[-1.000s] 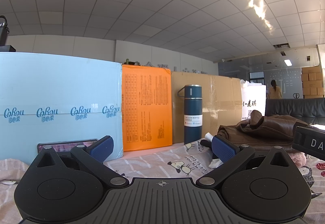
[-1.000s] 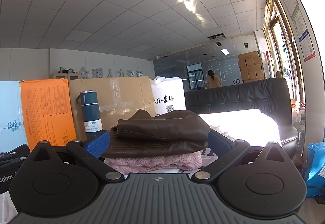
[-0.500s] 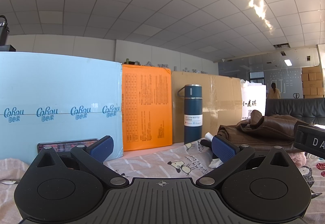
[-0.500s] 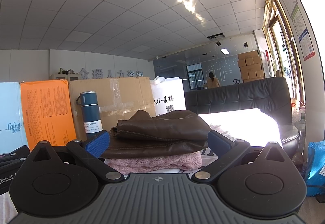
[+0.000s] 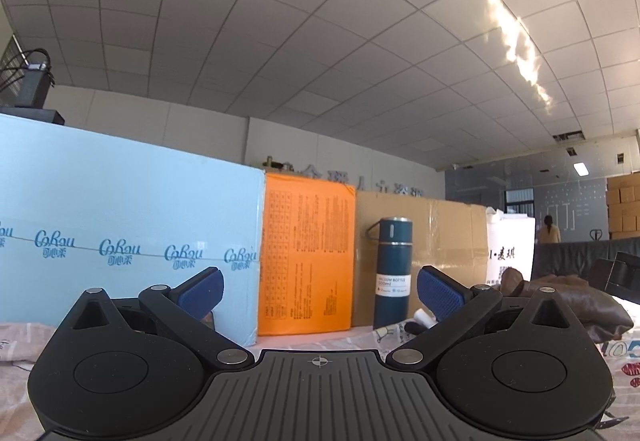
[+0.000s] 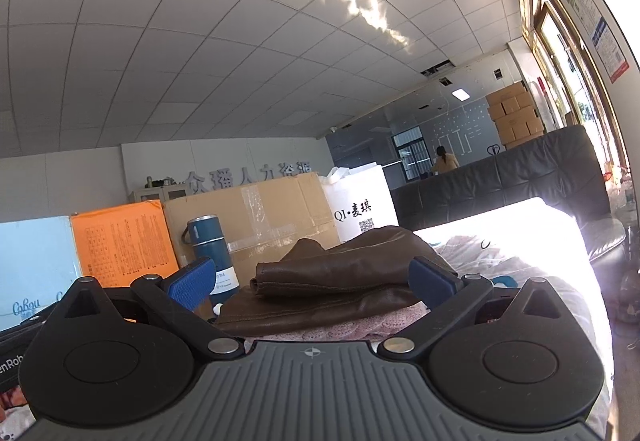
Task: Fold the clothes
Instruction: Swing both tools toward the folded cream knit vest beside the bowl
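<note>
A folded brown leather jacket (image 6: pixel 340 281) lies on a folded pink knit garment (image 6: pixel 352 329), straight ahead of my right gripper (image 6: pixel 310 281), which stands open and empty a little short of the pile. In the left wrist view the same jacket (image 5: pixel 576 301) shows at the far right. My left gripper (image 5: pixel 320 291) is open, holds nothing and points at the boxes at the back. A patterned cloth (image 5: pixel 392 337) covers the table under both grippers.
Along the back stand a light blue box (image 5: pixel 128 241), an orange box (image 5: pixel 308 257), a cardboard box (image 5: pixel 444 241), a dark blue vacuum bottle (image 5: pixel 394 273) and a white bag (image 6: pixel 360 209). A black sofa (image 6: pixel 520 185) is behind. A person (image 6: pixel 442 161) stands far off.
Both grippers have tilted upward and risen a little, so more ceiling shows. The right view has also rolled slightly. Both stay open and empty; the clothes have not moved.
</note>
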Demonstrator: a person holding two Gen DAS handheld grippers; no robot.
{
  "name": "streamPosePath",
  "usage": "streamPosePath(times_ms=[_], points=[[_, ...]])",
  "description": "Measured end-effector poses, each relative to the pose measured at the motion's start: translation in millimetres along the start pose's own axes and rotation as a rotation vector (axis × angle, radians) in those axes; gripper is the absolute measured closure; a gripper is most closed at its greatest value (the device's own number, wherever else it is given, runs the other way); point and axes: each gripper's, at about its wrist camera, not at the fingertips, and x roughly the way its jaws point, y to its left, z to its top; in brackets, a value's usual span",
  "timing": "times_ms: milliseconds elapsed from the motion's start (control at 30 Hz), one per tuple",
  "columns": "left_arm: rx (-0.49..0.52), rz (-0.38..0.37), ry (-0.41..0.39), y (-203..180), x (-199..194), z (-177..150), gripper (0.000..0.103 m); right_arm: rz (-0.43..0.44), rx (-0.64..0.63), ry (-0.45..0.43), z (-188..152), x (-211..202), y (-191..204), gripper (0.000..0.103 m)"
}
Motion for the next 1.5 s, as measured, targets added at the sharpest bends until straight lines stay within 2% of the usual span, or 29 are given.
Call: streamPosePath(times_ms=[333,533,700,767,833,967,1033,1067,1133,1200,1300,1433,1500], points=[[0.068,0.120,-0.124,21.6,-79.5,34.1,0.000,0.187,0.113,-0.077,2.4,-24.7,-8.9,0.000],[0.166,0.264,-0.218,51.6,-142.3,55.8,0.000,0.295,0.134,-0.138,7.7,-54.1,-4.2,0.000],[0.250,0.391,-0.251,83.5,-182.9,73.7,0.000,0.437,0.146,-0.060,18.6,-86.0,21.0,0.000],[0.312,0.436,-0.263,95.7,-195.0,81.6,0.000,0.508,0.159,0.002,23.5,-95.6,36.2,0.000],[0.377,0.504,-0.272,107.7,-204.8,90.9,0.000,0.605,0.146,0.047,29.5,-109.0,58.1,0.000],[0.425,0.638,-0.278,138.4,-217.3,118.7,0.000,0.791,0.125,0.131,42.1,-133.5,105.2,0.000],[0.381,0.719,-0.282,157.8,-220.1,134.7,0.000,0.883,0.120,0.193,47.6,-144.9,131.2,0.000],[0.329,0.757,-0.283,169.4,-220.3,141.6,0.000,0.919,0.115,0.229,48.5,-148.8,145.1,0.000],[0.178,0.794,-0.264,197.7,-220.5,151.4,0.000,0.986,0.100,0.312,47.7,-154.8,174.1,0.000],[-0.024,0.784,-0.229,230.0,-221.2,149.7,0.000,1.040,0.083,0.412,42.5,-157.5,203.3,0.000],[-0.328,0.735,-0.125,281.4,-218.1,123.0,0.000,1.085,0.053,0.564,27.8,-154.8,241.9,0.000],[-0.536,0.792,-0.003,327.8,-226.2,70.1,0.003,1.105,-0.018,0.725,-2.5,-143.7,283.8,0.003],[-0.622,0.790,0.050,351.9,-230.9,54.6,0.006,1.111,-0.073,0.785,-18.9,-141.0,298.7,0.003]])
